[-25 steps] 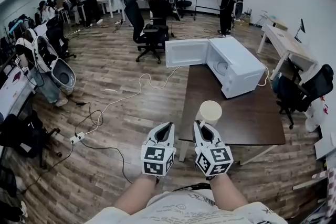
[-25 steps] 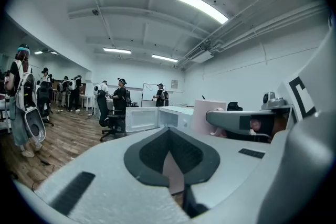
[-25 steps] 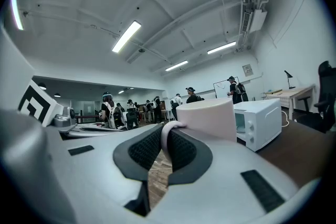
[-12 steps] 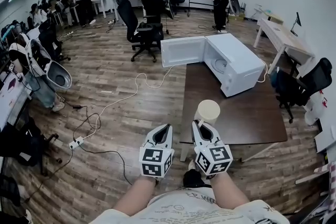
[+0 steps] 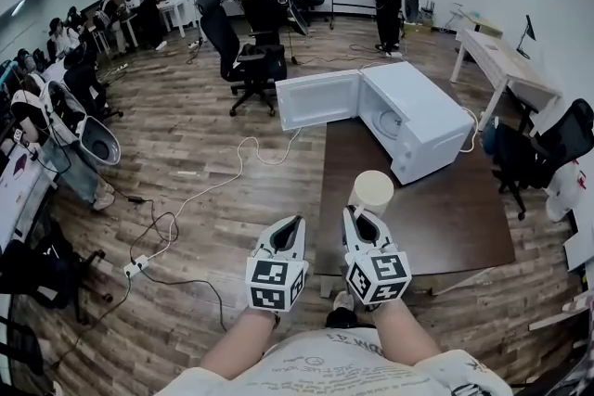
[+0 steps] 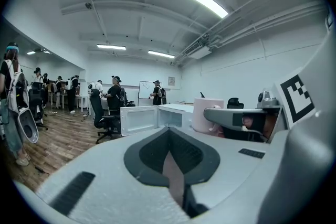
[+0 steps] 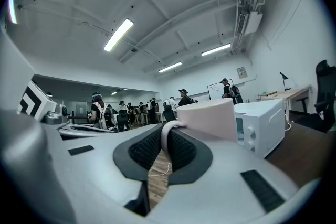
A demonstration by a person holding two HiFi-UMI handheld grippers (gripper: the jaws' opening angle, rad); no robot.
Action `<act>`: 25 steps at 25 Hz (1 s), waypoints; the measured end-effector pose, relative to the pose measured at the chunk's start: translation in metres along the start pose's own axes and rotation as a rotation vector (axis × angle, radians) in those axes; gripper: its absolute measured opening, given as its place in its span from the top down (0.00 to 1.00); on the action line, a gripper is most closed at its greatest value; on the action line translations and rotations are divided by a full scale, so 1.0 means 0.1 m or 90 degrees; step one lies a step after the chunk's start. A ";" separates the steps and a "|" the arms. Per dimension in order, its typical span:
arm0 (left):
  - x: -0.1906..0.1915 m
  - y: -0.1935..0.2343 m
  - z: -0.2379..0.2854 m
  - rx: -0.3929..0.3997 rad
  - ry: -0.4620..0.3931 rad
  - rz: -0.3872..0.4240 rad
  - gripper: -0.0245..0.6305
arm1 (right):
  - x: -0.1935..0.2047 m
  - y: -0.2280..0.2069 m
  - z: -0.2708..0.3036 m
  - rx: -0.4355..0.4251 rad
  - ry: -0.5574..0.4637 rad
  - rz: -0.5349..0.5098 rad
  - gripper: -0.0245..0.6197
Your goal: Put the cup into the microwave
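A cream cup (image 5: 373, 192) hangs above the near edge of the dark table (image 5: 436, 227), and my right gripper (image 5: 357, 216) is shut on its handle. In the right gripper view the handle (image 7: 167, 131) loops between the pads, with the cup (image 7: 210, 117) just beyond the tips. The white microwave (image 5: 422, 121) stands at the table's far end, its door (image 5: 318, 99) swung open to the left and its cavity empty. My left gripper (image 5: 295, 223) is shut on nothing, beside the right one, over the floor left of the table. The left gripper view shows the cup (image 6: 206, 113) and the microwave (image 6: 157, 115).
A white cable (image 5: 232, 176) and a power strip (image 5: 135, 266) lie on the wooden floor to the left. A black office chair (image 5: 251, 65) stands beyond the microwave door. Several people stand at the back and along the left wall. A chair (image 5: 548, 153) sits right of the table.
Both grippers, with the cup in the right one, have moved forward toward the table. The microwave now looks nearer and the cup is over the table's near edge.
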State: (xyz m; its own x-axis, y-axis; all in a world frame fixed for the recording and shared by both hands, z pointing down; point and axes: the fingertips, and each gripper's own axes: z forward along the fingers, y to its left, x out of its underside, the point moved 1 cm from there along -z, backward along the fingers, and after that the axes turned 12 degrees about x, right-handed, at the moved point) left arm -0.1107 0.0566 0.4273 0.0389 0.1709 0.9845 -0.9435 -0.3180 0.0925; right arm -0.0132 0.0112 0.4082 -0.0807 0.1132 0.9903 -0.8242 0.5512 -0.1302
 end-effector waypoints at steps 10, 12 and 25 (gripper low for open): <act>-0.15 0.22 0.95 -0.003 0.021 -0.007 0.94 | -0.07 -0.61 0.75 0.009 0.001 -0.020 0.91; -0.20 0.25 1.17 -0.002 0.023 -0.010 0.94 | -0.09 -0.74 0.89 0.008 -0.002 -0.022 0.91; -0.37 0.31 2.23 0.006 0.018 -0.004 0.94 | -0.16 -1.38 1.72 -0.008 -0.003 -0.032 0.91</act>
State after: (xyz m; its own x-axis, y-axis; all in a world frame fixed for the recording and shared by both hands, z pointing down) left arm -0.0684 -0.1672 0.4271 0.0348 0.1987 0.9794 -0.9404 -0.3252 0.0994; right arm 0.0049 -0.2090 0.4187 -0.0425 0.0817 0.9958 -0.8198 0.5668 -0.0814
